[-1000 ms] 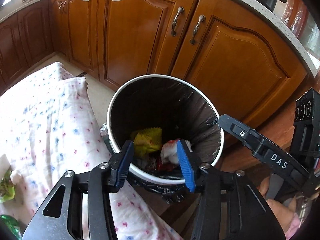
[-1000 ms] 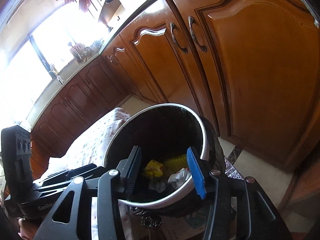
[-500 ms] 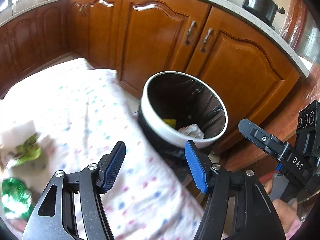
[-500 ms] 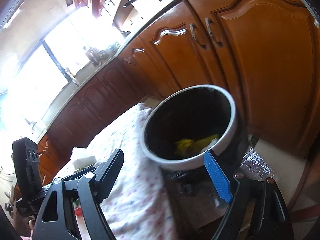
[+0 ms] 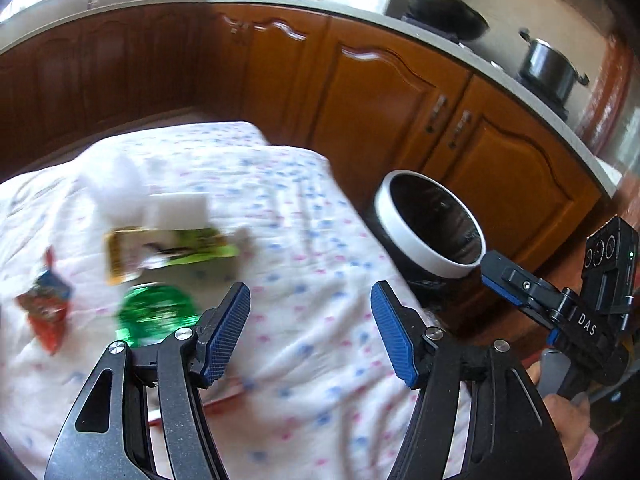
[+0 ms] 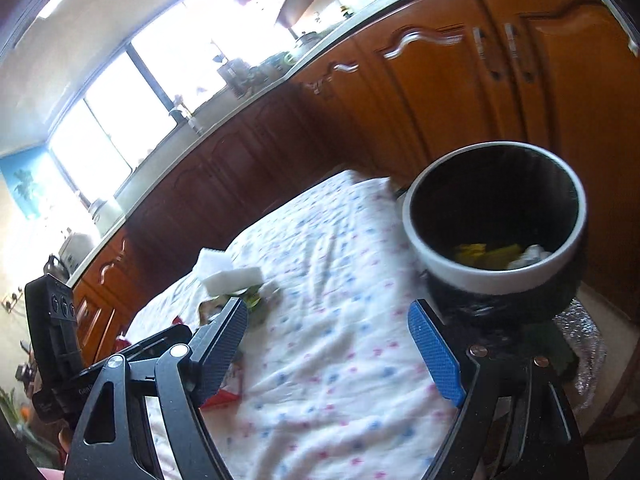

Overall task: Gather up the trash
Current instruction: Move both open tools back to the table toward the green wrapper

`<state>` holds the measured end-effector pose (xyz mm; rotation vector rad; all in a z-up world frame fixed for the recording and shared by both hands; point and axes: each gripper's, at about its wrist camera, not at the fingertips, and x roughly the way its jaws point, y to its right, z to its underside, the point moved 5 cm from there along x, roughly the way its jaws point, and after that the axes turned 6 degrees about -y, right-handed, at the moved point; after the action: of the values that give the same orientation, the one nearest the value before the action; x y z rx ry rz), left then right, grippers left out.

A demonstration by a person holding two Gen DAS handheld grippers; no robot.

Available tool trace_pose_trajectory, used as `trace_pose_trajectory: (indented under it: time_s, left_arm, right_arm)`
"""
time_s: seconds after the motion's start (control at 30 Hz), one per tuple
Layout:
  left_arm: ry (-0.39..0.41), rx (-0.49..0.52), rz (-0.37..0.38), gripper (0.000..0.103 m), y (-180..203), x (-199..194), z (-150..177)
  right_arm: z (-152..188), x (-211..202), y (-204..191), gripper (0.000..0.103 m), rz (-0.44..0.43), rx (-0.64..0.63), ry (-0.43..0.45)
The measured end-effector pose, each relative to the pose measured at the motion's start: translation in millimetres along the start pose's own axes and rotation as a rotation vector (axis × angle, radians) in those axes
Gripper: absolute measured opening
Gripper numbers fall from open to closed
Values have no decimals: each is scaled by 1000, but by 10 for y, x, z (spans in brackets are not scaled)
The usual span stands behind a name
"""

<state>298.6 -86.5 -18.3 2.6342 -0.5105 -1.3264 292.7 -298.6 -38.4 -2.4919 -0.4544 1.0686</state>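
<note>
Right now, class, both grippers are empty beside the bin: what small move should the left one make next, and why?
Probably ease the left gripper forward and left toward the green wrapper. Its jaws stand open and empty, the wrapper is the nearest litter lying on the floral cloth, and the bin waits beside the table.

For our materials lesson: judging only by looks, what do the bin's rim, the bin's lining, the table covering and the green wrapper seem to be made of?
Bin rim: smooth white band, probably plastic or enamelled metal; the look leaves it open.
Bin lining: thin black plastic bag, glossy and creased, bunched below the rim.
Table covering: soft matte white cloth, wrinkled, printed with small pink and blue marks.
Green wrapper: likely shiny foil or plastic film, crinkled; blurred.
</note>
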Motion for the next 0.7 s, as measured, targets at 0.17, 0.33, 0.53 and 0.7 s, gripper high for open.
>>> trace_pose_trajectory:
  time_s: [0.17,0.33,0.53,0.7]
  left_arm:
    - [23,-55,-24,64,-362,-167,69]
    - [36,-105,-39,64,-662,-265,94]
    - [41,-157,-66,64,-1009,-319,92]
    - [46,-185,-101,64,-1276,-334,-13]
  right_arm:
    - [47,160,-304,85,-29,-43,-31]
    - [59,337,-555,85,-50,-73,-64]
    - [21,531,-796,85,-74,-94,-85]
    - [-92,738,-958,84,-100,-110,-105]
